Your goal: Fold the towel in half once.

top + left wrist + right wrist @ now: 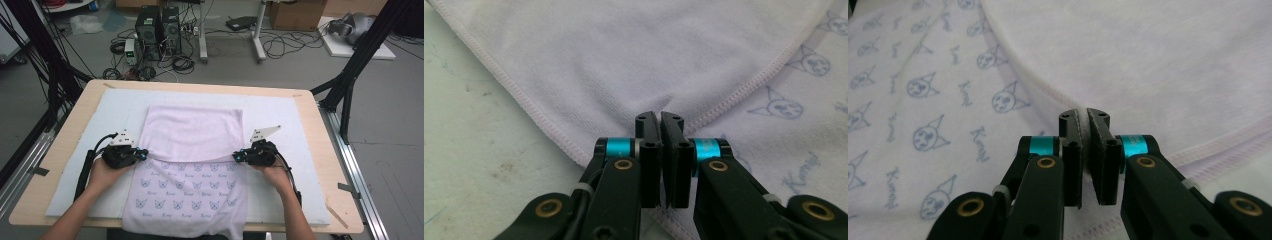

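Note:
A pale lilac towel [192, 150] lies on the white mat. Its far part shows the plain side, folded over the near part, which carries a blue cat-face print. My left gripper [145, 152] sits at the towel's left edge, where the plain layer ends. In the left gripper view, the left gripper [659, 117] has its jaws pressed together on the hemmed corner of the plain layer [624, 55]. My right gripper [235, 157] is at the matching spot on the right edge. In the right gripper view, the right gripper [1084, 116] has a pinch of the plain cloth [1158, 60] between its jaws.
The white mat [110, 115] covers most of the wooden table [62, 155], and the towel's near end hangs over the table's front edge. Black frame posts [350, 75] stand at the far right and left. Computers and cables [157, 30] sit on the floor beyond.

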A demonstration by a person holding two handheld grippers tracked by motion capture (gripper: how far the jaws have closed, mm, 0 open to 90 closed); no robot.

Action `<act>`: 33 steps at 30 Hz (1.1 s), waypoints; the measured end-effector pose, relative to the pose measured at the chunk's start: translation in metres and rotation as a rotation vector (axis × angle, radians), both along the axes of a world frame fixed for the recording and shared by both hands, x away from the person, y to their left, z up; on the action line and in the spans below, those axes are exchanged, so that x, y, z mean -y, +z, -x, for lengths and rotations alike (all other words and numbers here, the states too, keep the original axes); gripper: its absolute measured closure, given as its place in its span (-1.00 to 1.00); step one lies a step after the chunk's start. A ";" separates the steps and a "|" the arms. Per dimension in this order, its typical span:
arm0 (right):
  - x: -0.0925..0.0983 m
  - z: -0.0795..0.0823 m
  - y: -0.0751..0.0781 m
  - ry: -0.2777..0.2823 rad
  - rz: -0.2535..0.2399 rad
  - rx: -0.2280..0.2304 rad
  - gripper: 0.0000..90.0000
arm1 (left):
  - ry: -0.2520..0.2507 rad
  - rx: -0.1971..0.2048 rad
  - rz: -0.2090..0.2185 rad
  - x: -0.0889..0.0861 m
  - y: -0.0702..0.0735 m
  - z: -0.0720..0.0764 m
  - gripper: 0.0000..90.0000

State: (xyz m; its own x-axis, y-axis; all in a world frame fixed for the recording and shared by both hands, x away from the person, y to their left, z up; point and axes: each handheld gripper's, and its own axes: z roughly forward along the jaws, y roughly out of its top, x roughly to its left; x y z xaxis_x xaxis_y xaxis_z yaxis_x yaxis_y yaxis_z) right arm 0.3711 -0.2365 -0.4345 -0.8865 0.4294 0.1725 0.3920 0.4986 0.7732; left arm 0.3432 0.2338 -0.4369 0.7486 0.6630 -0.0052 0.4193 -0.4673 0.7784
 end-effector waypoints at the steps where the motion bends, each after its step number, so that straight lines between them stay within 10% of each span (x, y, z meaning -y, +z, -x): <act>1: 0.003 0.001 0.002 -0.006 -0.012 0.011 0.90 | -0.001 0.002 0.007 -0.001 0.003 0.001 0.92; 10: 0.015 0.023 0.039 0.015 -0.012 0.093 0.90 | -0.039 0.058 0.041 -0.001 0.042 0.025 0.92; 21: 0.015 0.111 0.041 0.171 -0.011 0.050 0.75 | -0.110 0.064 0.000 -0.015 0.041 0.117 0.68; 33: 0.013 0.037 0.037 -0.050 0.024 0.045 0.19 | -0.054 0.079 0.002 -0.008 0.040 0.045 0.27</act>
State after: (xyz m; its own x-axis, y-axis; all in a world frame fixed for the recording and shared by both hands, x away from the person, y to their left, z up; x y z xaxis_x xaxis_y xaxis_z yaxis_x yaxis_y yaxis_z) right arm 0.3346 -0.2499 -0.3970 -0.8707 0.4764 0.1219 0.3814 0.4977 0.7790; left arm 0.2980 0.2414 -0.3964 0.7815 0.6217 0.0536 0.3310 -0.4858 0.8090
